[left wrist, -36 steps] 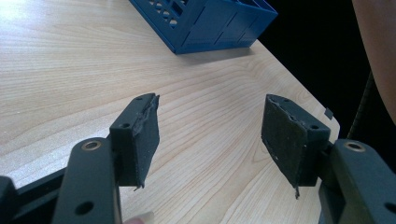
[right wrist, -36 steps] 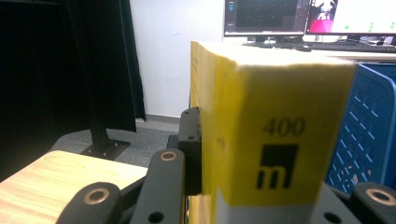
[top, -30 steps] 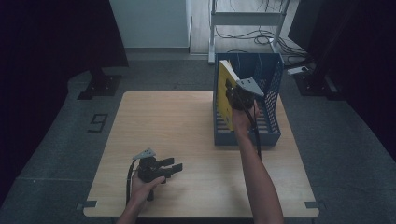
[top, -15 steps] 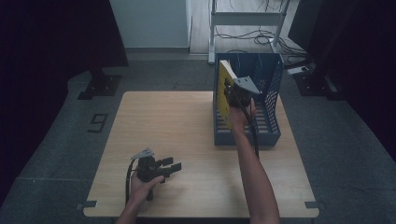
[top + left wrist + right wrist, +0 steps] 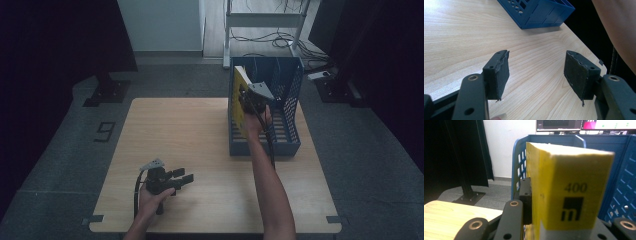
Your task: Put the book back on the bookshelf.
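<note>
A thick yellow book (image 5: 238, 95) stands upright in the left side of a blue slotted rack (image 5: 290, 142), and my right gripper (image 5: 248, 98) is shut on it. In the right gripper view the book's spine (image 5: 571, 185) reads "400". One black pad (image 5: 526, 200) presses its left face, and the rack wall (image 5: 544, 138) rises behind it. My left gripper (image 5: 185, 180) rests low over the wooden table (image 5: 175, 125) near the front left. It is open, and the left gripper view shows only bare wood in the wide gap of that gripper (image 5: 537, 68).
The rack (image 5: 541, 12) sits at the table's right rear, with dividers along its floor. The person's right forearm (image 5: 267, 185) stretches across the table's right part to the rack. Dark floor, a metal shelf frame (image 5: 265, 20) and cables lie beyond the table.
The right hand has sunk a little with the yellow book, deeper into the rack. The left gripper has stayed where it was.
</note>
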